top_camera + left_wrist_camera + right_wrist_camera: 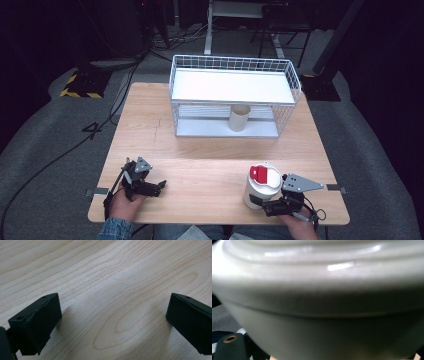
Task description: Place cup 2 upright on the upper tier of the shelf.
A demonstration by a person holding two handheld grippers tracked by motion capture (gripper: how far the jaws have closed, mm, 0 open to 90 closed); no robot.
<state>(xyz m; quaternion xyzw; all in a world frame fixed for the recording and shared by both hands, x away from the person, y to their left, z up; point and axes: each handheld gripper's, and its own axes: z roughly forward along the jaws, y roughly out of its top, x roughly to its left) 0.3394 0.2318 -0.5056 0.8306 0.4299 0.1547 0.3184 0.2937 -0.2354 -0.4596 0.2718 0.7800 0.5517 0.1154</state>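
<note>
In the high view, a light wooden table (200, 150) is being shown on grey flooring, with dark surroundings and a yellow-and-black striped marking (80, 86) at the left. A white wire basket (235, 95) is standing at the far side, a cream tube (239, 118) upright under its shelf. A white cup (261, 186) with a white lid and red tab is being held upright near the front edge by the right gripper (262, 202).

In the left gripper view, the left gripper (112, 322) is being kept wide open over bare wood grain, holding nothing.

In the right gripper view, the cup's (319, 302) glossy ridged lid rim is being seen pressed close; no writing is readable.
</note>
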